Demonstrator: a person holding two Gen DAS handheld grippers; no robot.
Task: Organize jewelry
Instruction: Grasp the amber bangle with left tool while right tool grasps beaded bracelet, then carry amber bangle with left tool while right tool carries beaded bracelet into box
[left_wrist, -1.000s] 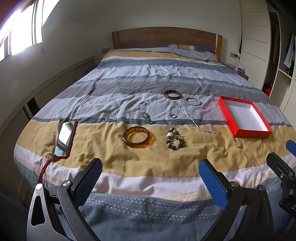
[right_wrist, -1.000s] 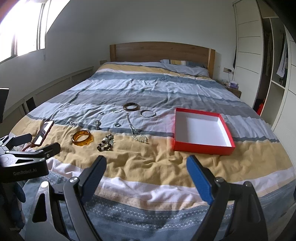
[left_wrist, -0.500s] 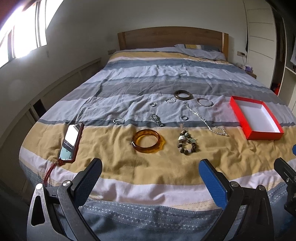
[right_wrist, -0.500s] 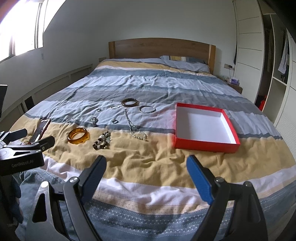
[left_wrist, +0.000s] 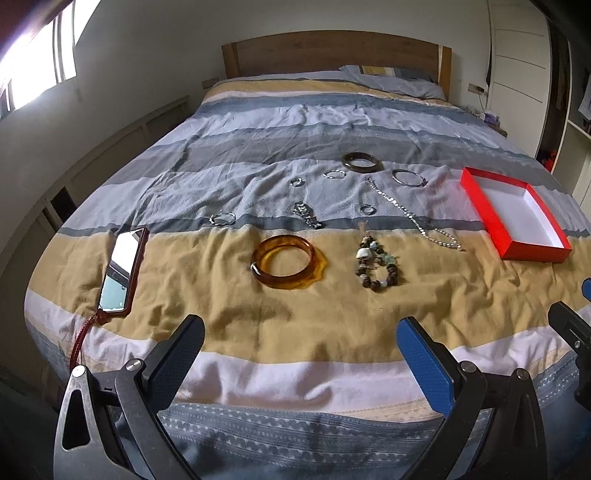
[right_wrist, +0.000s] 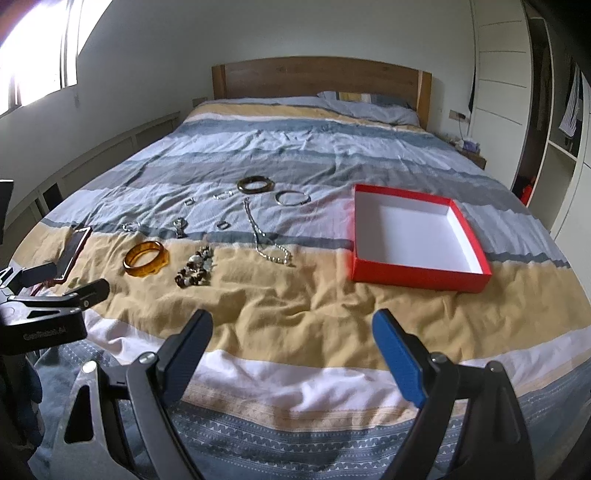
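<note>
I hold my left gripper (left_wrist: 301, 347) above the foot end of the bed (left_wrist: 295, 325), its jaws spread wide with nothing between them. My right gripper (right_wrist: 291, 341) hangs the same way, jaws wide apart and empty, over the yellow band of the striped cover.

I take the red box (right_wrist: 417, 275) as my landmark. It sits open on the cover, white inside and bare. All the jewelry lies to its left. Nearest it is the silver chain necklace (left_wrist: 410, 214), stretched in a line. Beyond the necklace's far end lie a thin silver bangle (left_wrist: 409, 178) and a dark bangle (left_wrist: 361, 162). Further left of the box, on the yellow band, rest the beaded bracelet (left_wrist: 377, 265) and then the amber bangle (left_wrist: 286, 261), apart from each other. Small silver rings (left_wrist: 368, 209) and a crumpled silver chain (left_wrist: 307, 215) are scattered behind those two. Furthest from the box lies a phone (left_wrist: 122, 269) in a red case.
</note>
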